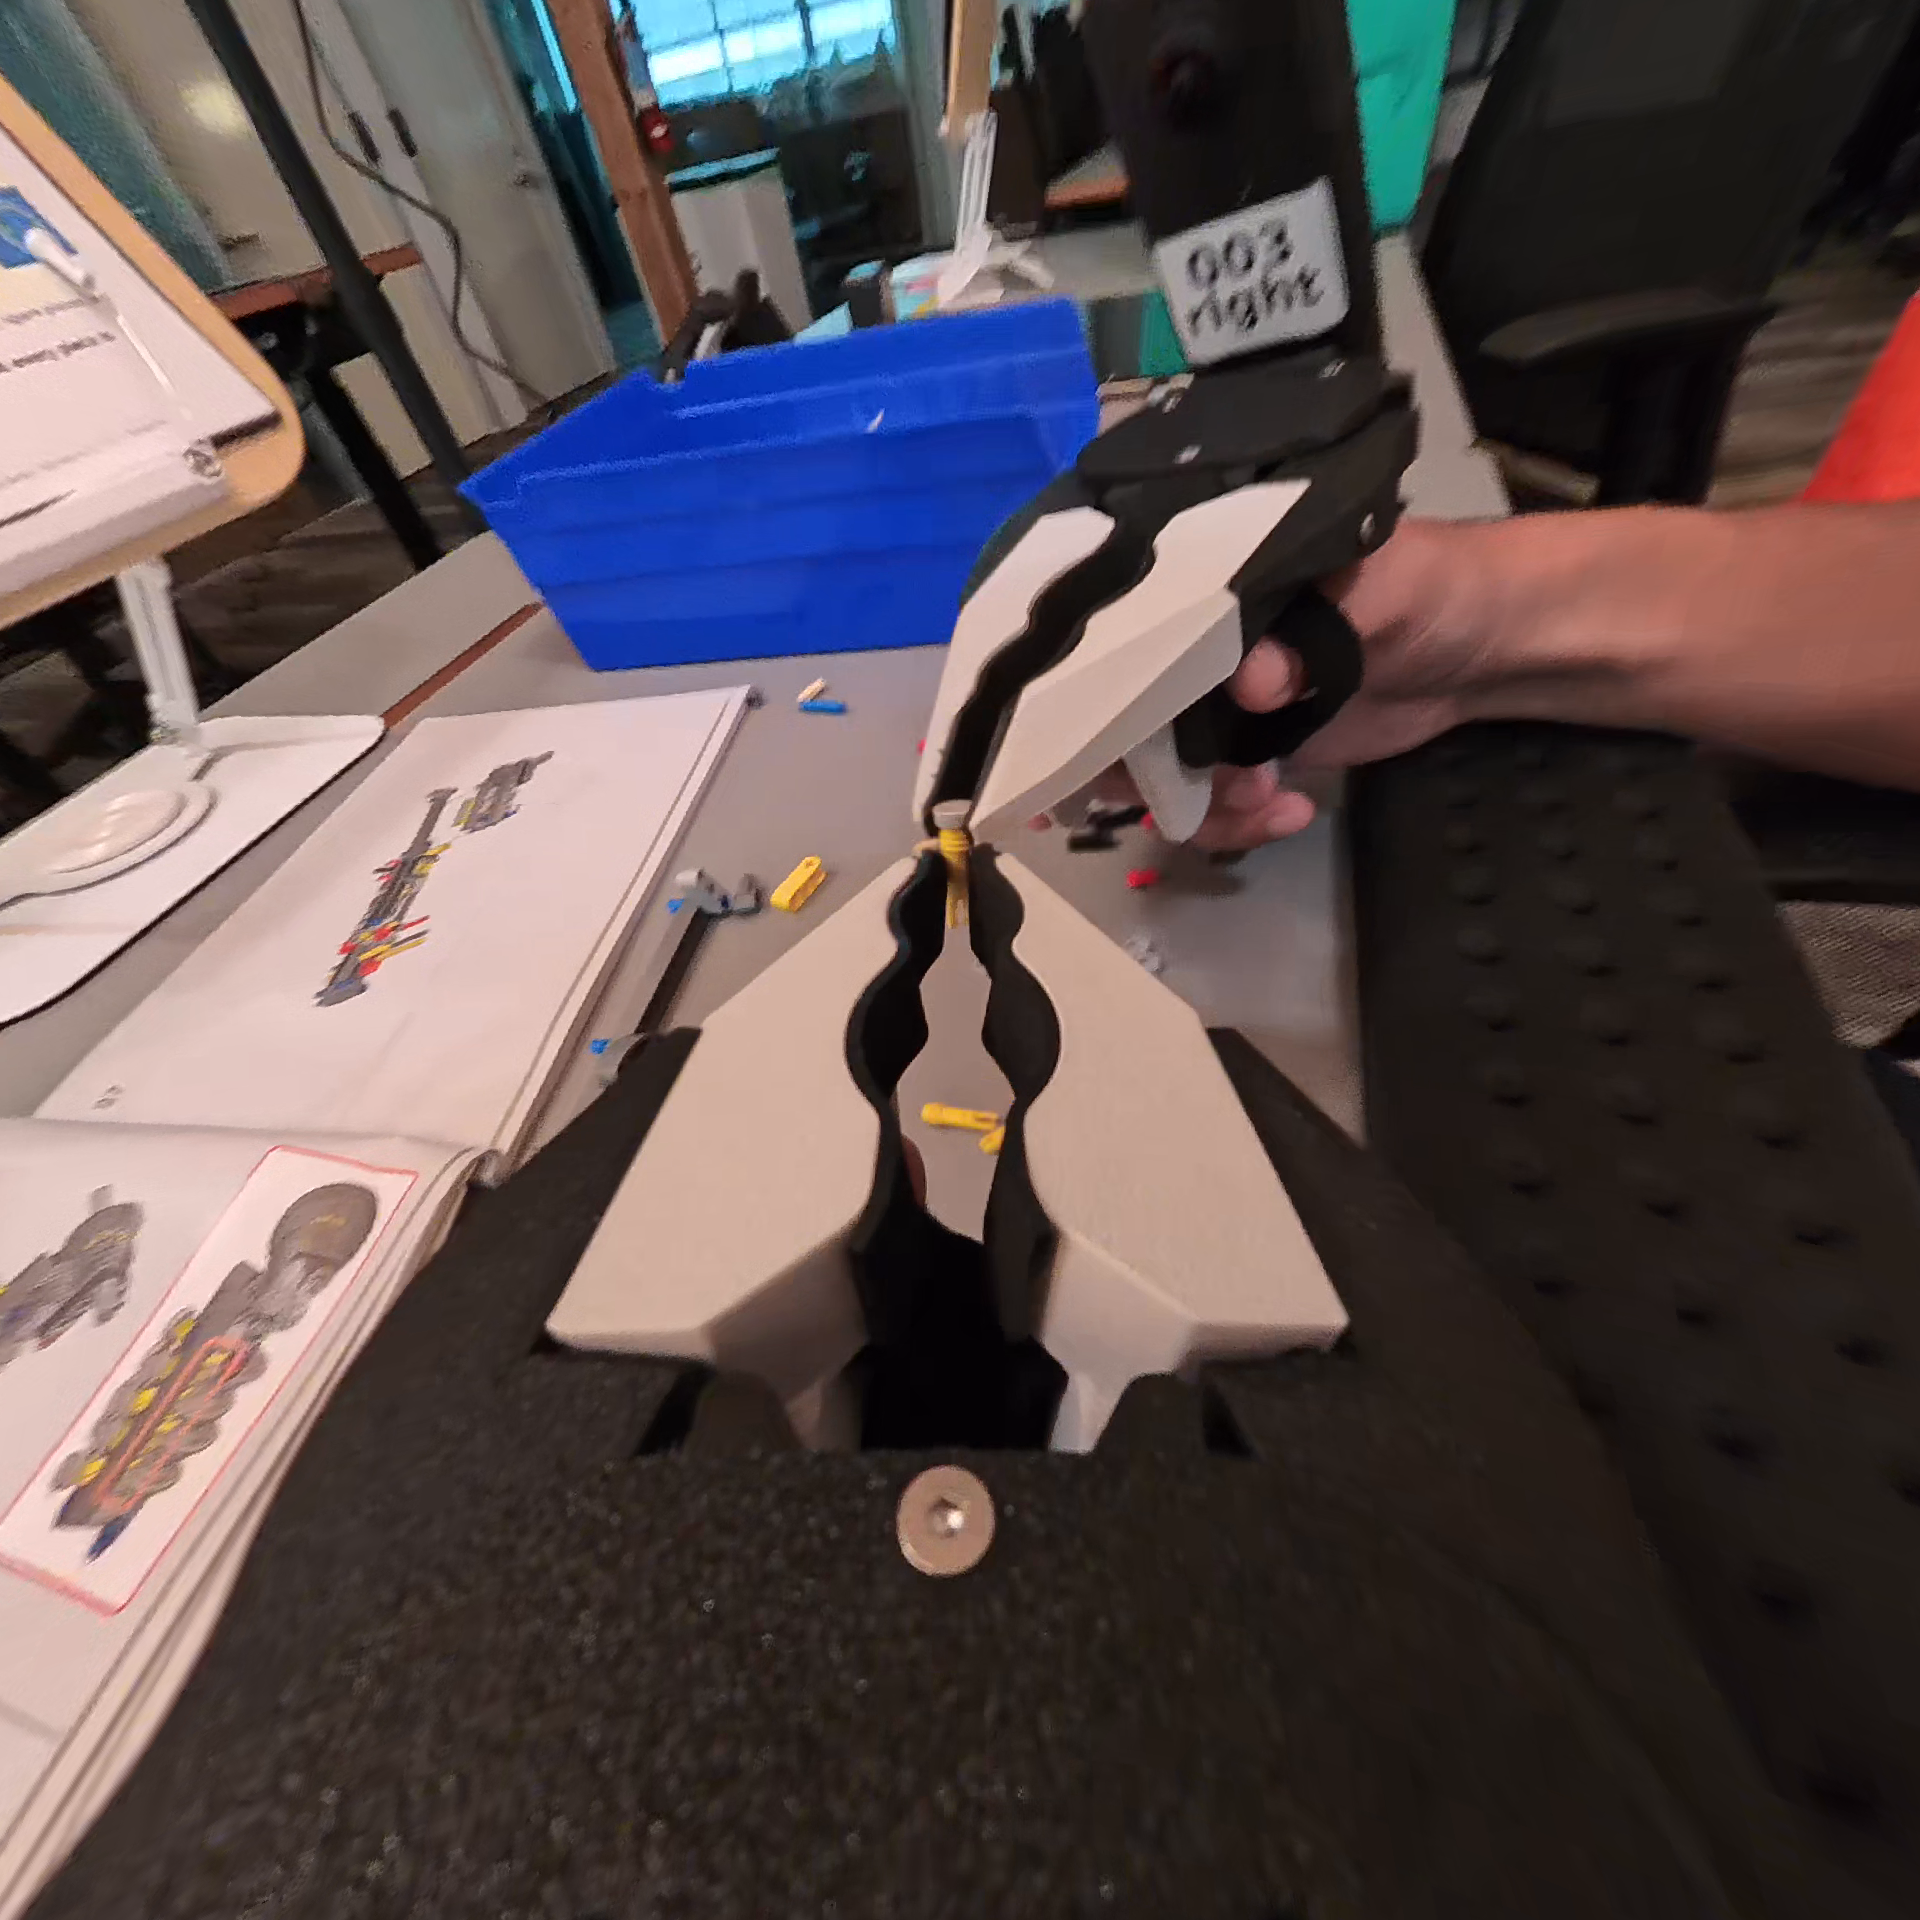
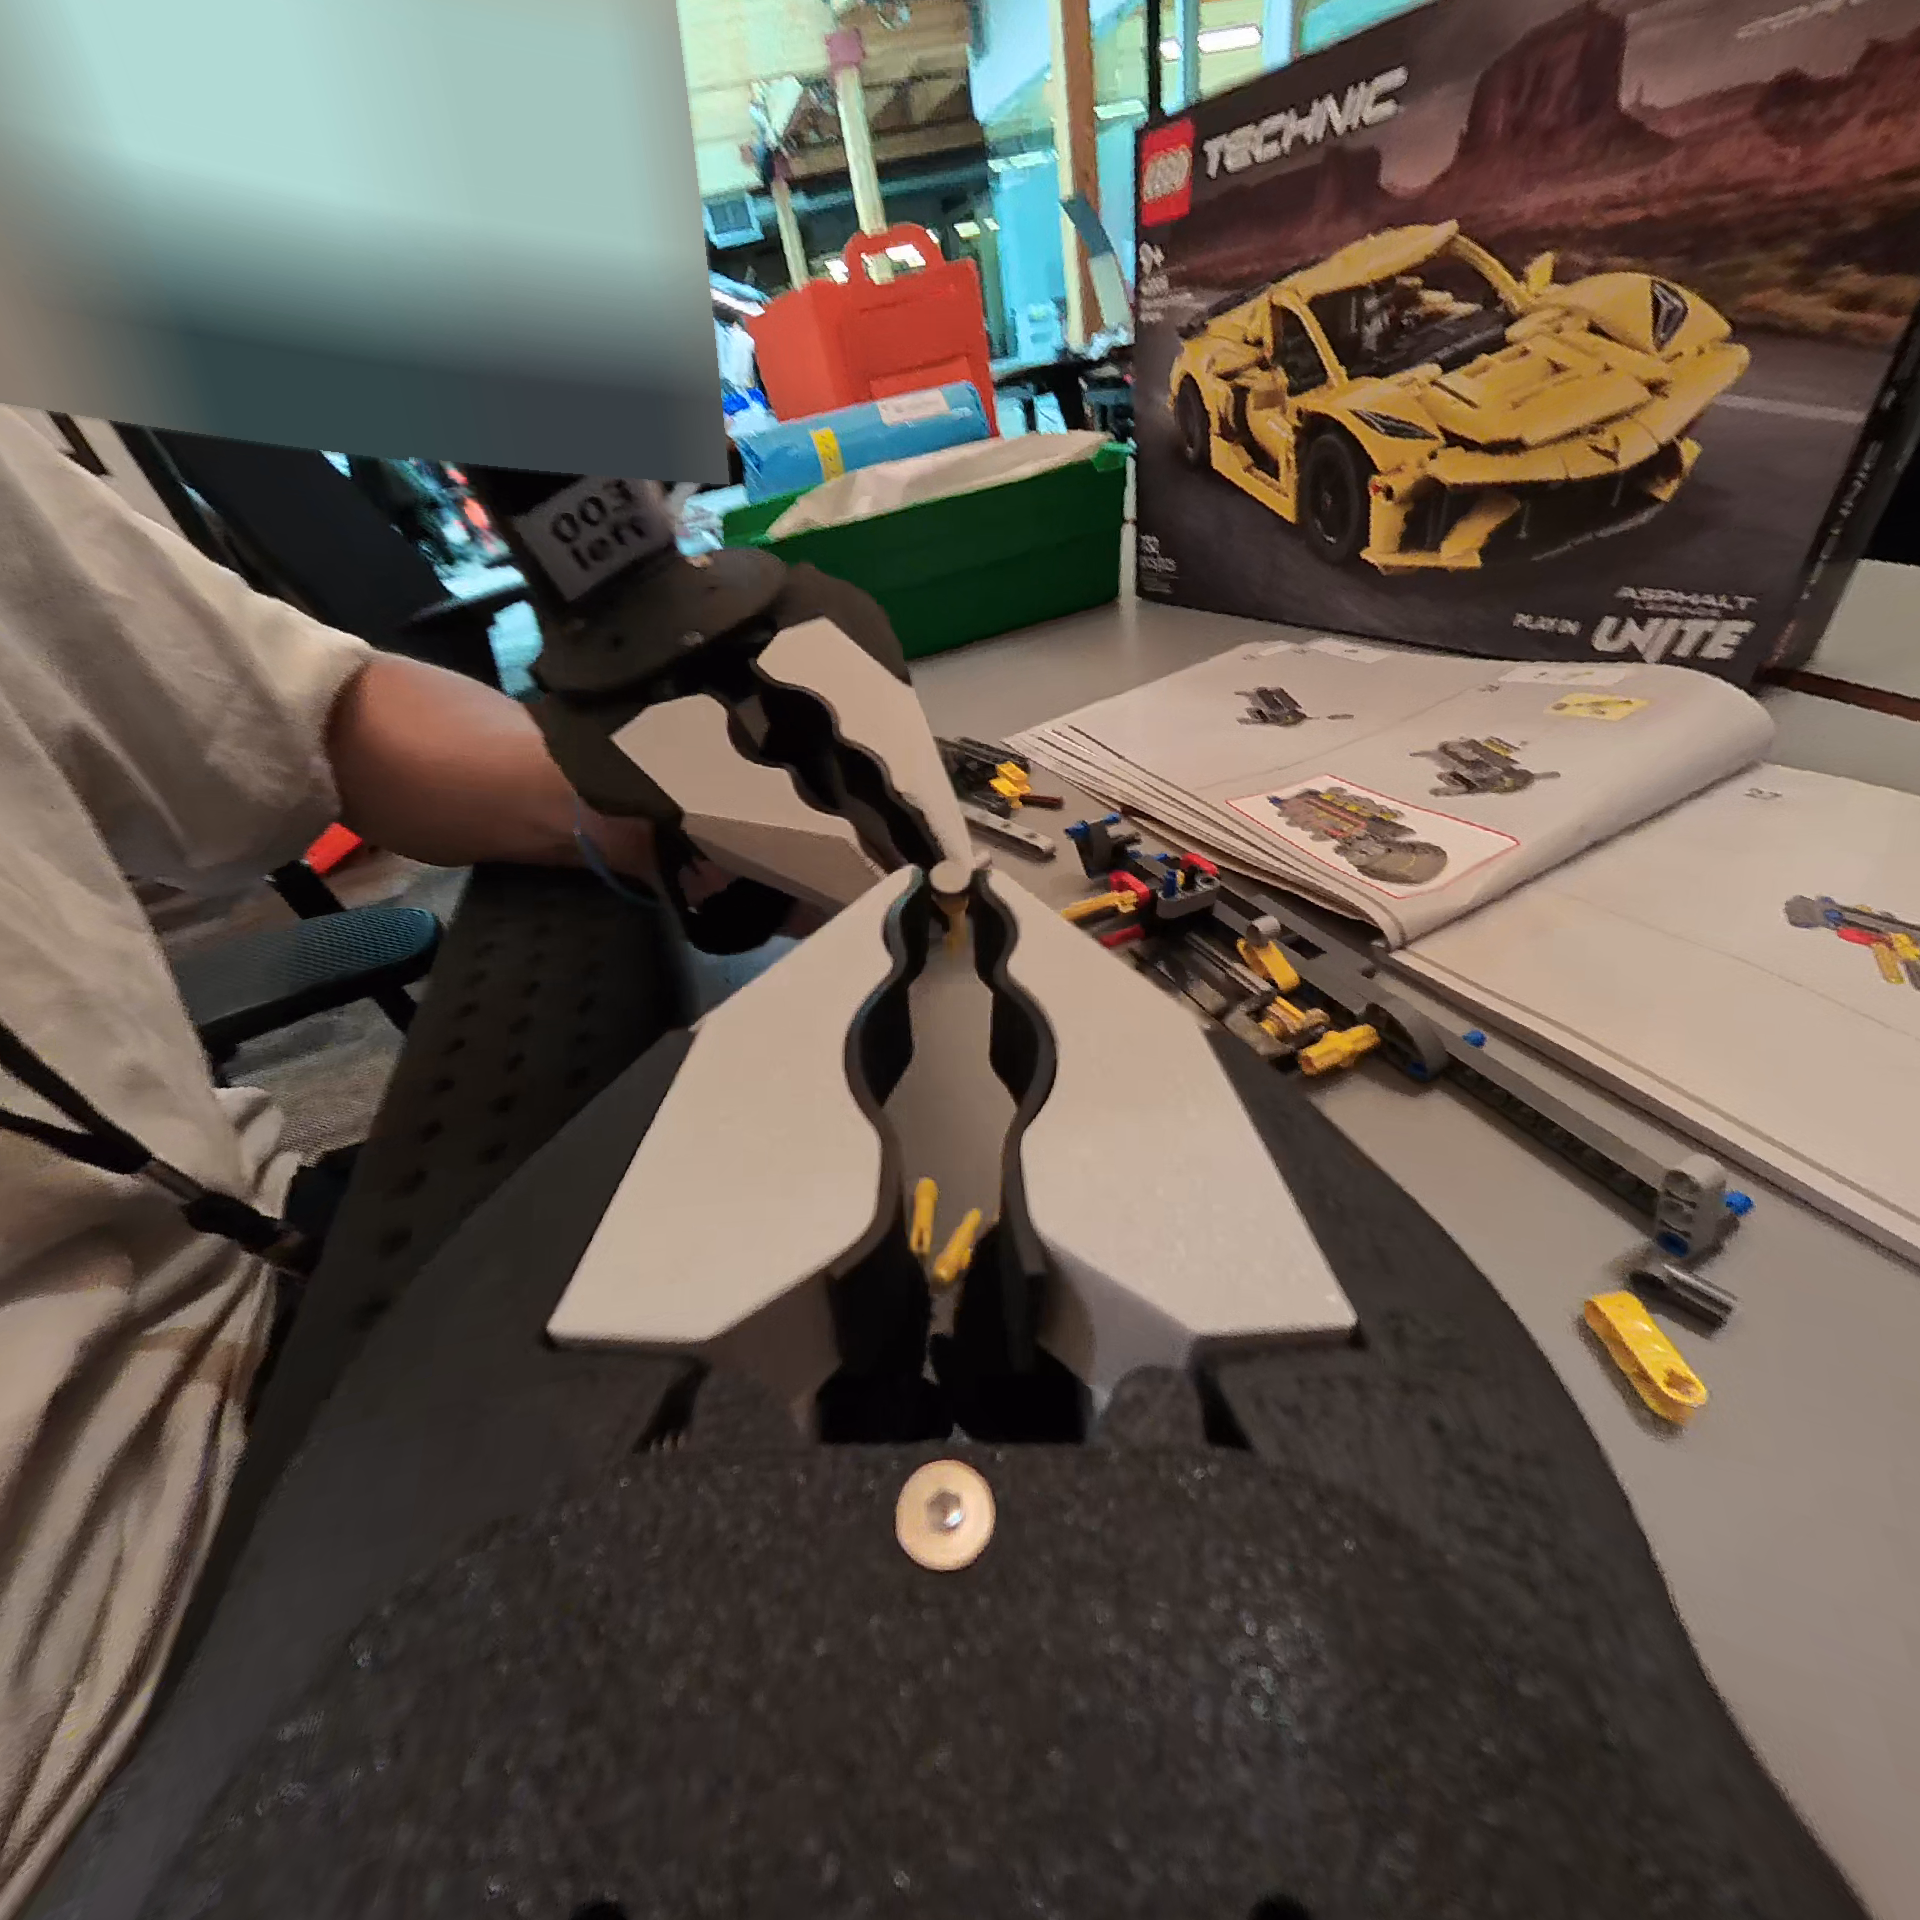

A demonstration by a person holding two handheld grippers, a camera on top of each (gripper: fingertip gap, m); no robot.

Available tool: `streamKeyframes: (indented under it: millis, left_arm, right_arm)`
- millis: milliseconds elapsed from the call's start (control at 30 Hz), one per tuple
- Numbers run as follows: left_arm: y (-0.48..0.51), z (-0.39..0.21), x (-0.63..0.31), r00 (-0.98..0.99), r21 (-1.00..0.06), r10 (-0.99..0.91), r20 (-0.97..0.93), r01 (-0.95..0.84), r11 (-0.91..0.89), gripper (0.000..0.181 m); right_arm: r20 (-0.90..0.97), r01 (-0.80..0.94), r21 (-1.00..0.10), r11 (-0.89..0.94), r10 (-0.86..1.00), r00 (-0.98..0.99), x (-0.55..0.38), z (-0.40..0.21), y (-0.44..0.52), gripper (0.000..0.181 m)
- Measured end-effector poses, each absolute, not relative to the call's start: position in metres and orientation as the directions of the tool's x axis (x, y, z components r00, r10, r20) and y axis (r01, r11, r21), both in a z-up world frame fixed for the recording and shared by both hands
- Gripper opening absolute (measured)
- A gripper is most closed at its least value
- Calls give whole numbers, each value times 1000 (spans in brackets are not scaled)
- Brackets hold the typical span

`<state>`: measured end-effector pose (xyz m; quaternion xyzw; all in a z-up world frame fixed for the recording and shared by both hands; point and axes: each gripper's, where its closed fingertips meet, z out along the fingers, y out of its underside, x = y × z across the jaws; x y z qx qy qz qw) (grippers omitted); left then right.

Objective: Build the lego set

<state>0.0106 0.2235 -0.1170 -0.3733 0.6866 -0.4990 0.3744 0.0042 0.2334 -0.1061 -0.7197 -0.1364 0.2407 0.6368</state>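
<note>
Left wrist view | left tongs (image 1: 948, 868) pinching yellow pin (image 1: 952, 883) | right tongs (image 1: 948, 816) pinching grey bush (image 1: 950, 812)

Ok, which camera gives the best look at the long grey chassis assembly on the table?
The right wrist view: the chassis assembly lies in full beside the instruction booklet. The left wrist view shows only one end; the rest hides behind the left claw.
</note>
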Motion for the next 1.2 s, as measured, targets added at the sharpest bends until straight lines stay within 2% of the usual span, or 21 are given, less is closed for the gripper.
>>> streamKeyframes:
  millis: [133,333,433,700,1200]
  left_arm:
    - [216,-103,2,-502,-981,-859,-101,-91,169,4]
    - [218,-107,-2,-501,-962,-849,-168,-105,252,3]
    - [218,-104,-3,-502,-967,-852,-151,-103,232,4]
    - [218,-93,-4,-548,-989,-832,83,-146,-3,4]
    - [220,-91,-4,-551,-989,-828,108,-145,-33,4]
  right_arm:
    - [-225,-163,-974,-157,587,778,-6,-93,227,7]
    - [-97,27,-981,-193,604,791,-11,-98,226,7]
    - [-34,108,-975,-194,611,791,-12,-95,227,7]
    - [-51,152,-947,-282,604,796,-11,-83,231,7]
    - [-79,156,-935,-318,616,783,-11,-81,234,8]
